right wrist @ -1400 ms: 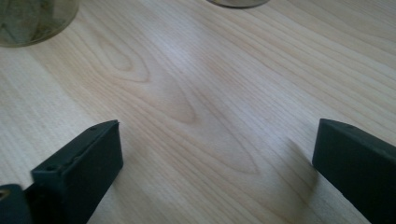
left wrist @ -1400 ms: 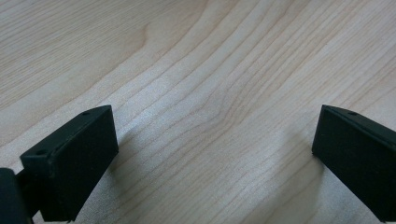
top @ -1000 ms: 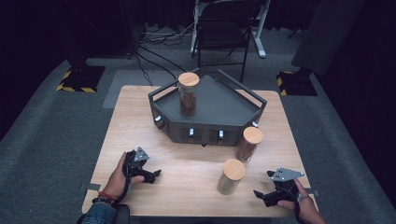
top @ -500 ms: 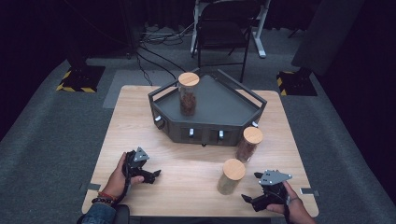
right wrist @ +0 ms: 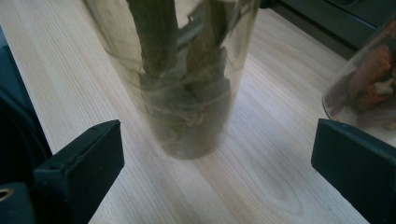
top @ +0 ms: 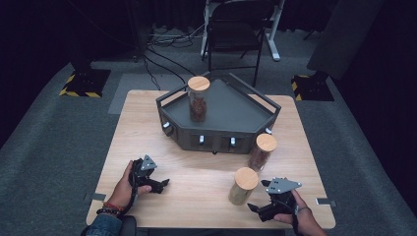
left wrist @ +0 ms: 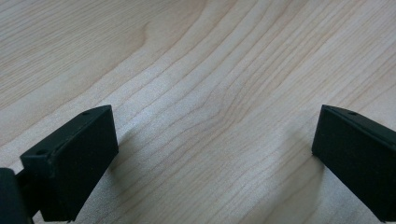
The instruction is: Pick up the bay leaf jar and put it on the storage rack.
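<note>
The right gripper [top: 256, 208] stands with jaws wide, facing the near glass jar [top: 243, 186] at 5 o'clock on the table [top: 147, 128]. Centre the jar between the jaws, grip low, and avoid the neighbouring jar [top: 261, 152]. The left gripper [top: 161, 184] rests wide open at 7 o'clock.

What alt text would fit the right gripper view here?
A clear jar of dark leafy pieces stands upright on the wooden table, just ahead of the right gripper, whose two black jaws are spread wide and touch nothing. A second jar of reddish-brown pieces shows at the right edge.
</note>
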Demonstrator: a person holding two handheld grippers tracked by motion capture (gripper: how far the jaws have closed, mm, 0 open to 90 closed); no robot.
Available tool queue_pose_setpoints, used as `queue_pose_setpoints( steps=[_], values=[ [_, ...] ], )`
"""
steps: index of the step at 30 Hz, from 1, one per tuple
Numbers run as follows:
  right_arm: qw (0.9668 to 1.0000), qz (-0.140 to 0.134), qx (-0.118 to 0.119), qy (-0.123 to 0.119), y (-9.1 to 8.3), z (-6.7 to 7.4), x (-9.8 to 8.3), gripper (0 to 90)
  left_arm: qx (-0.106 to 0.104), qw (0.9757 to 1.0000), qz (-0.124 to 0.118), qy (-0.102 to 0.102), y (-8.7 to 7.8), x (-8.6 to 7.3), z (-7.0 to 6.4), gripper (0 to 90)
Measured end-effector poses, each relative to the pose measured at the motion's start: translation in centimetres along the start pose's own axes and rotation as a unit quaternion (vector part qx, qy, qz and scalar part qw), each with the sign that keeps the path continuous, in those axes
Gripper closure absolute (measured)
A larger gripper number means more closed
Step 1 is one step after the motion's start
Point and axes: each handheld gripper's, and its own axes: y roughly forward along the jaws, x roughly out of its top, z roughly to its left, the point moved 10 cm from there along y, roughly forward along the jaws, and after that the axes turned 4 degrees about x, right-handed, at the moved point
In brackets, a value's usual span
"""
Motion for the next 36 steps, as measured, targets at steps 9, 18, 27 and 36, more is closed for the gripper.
queue_pose_setpoints(
  steps=[9, 18, 27, 36],
  values=[
    [0.9999, 0.0, 0.008, -0.01, 1.1, 0.7, 1.4, 2.6, 0.0, 1.0, 0.0, 0.0, 0.0, 0.0, 0.0, 0.0],
    [0.9998, -0.007, 0.018, -0.008, 1.5, 1.0, 2.3, 3.2, 0.0, 1.0, 0.0, 0.0, 0.0, 0.0, 0.0, 0.0],
    [0.9997, -0.003, 0.025, -0.004, 2.2, 1.4, 2.7, 7.6, 0.0, 1.0, 0.0, 0.0, 0.0, 0.0, 0.0, 0.0],
    [0.9995, -0.019, 0.023, 0.011, 2.4, 1.4, 3.4, 20.7, -0.001, 1.0, 0.0, 0.001, 0.0, 0.0, 0.0, 0.0]
  ],
)
